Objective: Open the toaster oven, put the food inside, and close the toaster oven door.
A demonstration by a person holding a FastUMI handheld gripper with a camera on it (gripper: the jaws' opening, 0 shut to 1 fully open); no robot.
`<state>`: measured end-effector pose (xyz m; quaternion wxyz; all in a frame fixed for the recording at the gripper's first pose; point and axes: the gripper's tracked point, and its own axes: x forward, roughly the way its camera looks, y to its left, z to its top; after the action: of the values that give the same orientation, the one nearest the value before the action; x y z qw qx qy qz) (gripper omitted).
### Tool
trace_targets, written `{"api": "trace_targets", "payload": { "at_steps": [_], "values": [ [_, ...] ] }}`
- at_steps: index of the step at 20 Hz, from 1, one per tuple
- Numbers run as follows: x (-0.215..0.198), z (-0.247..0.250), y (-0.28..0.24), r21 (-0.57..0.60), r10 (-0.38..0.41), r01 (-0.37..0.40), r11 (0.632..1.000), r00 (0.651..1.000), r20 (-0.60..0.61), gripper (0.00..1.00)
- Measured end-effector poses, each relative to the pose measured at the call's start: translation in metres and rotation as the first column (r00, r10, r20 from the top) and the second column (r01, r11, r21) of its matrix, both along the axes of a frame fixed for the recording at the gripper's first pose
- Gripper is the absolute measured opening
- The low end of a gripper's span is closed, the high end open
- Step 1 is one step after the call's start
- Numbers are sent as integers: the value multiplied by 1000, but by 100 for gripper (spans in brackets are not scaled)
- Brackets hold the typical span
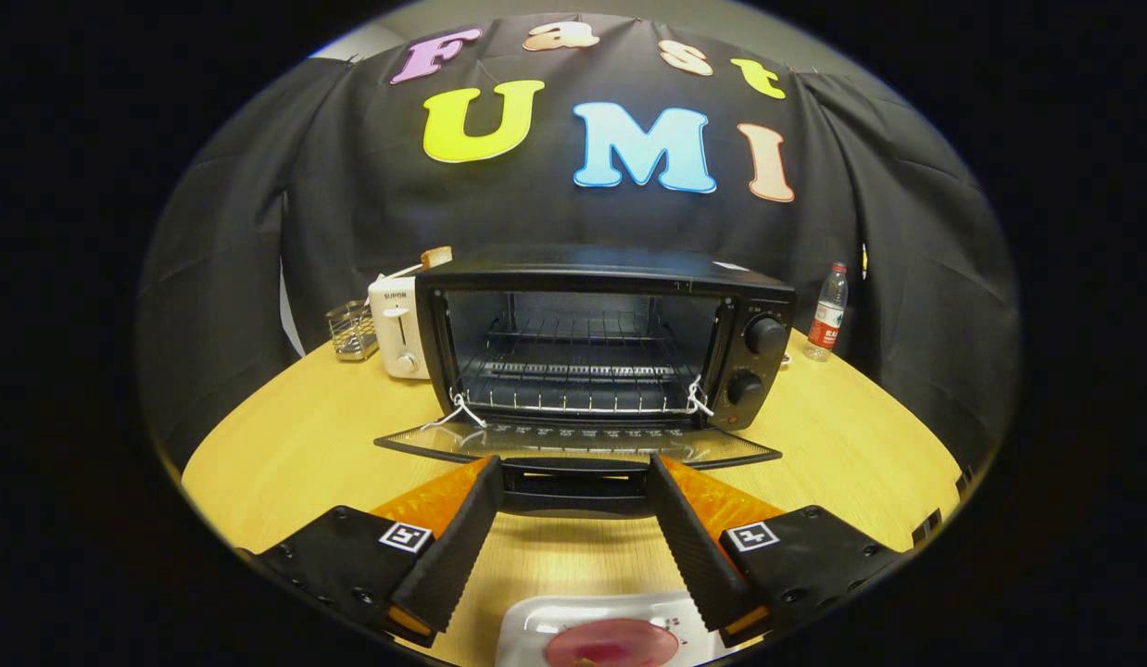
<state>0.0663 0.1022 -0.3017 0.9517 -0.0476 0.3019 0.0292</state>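
One piece of pink food on a white plate, lying nearest the camera between the roots of the spread, empty fingers of the gripper, whose tips flank the door handle. The toaster oven stands ahead, door dropped flat, rack bare. Beyond, on the wooden table: white toaster, glass holder, water bottle; nothing seems to bar the path inward.

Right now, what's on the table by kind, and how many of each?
Toaster oven, door down: 1
White toaster: 1
Wire rack: 1
Water bottle: 1
White plate with pink food: 1
Total: 5
The gripper is open, its fingers astride the oven door handle.
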Motion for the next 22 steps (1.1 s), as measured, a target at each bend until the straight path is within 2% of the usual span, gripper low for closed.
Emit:
{"api": "trace_targets", "payload": {
  "at_steps": [7,11,16,20,22],
  "values": [
    [-19,-19,-4,60,-3,11,998,992,-123,99],
    [-27,-7,-1,147,72,-46,988,981,-182,99],
    [-51,7,-17,223,194,-135,965,943,-271,98],
    [-66,7,-37,305,239,-123,944,892,-383,98],
    [-67,8,-53,307,242,-118,944,882,-405,98]
  ]
}}
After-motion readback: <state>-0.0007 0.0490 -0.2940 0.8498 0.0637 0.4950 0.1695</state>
